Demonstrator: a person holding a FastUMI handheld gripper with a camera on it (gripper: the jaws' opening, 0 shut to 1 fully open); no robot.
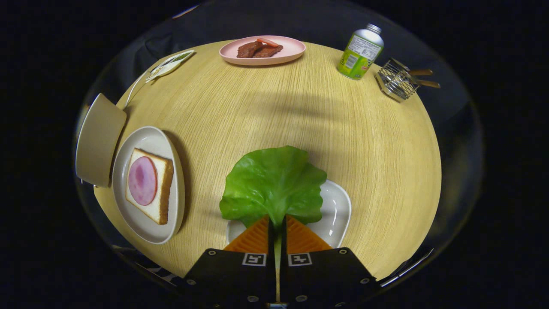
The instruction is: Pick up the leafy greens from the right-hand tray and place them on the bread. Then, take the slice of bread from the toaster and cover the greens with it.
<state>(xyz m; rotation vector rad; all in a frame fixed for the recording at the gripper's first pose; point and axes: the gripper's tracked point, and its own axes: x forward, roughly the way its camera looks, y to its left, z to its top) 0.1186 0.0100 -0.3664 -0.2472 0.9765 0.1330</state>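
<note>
on the round wooden table [266, 116] the gripper [276, 231] has its fingers pinched on the stem of the lettuce leaf [274, 184] over the right-hand tray [339, 214], so carrying it to the ham-topped bread [150, 184] and covering it remain undone.

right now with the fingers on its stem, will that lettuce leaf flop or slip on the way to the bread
The lettuce leaf is held by the gripper at its thin stem only, so slipping seems possible. Its broad blade fans out beyond the fingers without drooping, so it may be stiffer than real lettuce. It looks light, so it could swing on the way to the bread.
</note>
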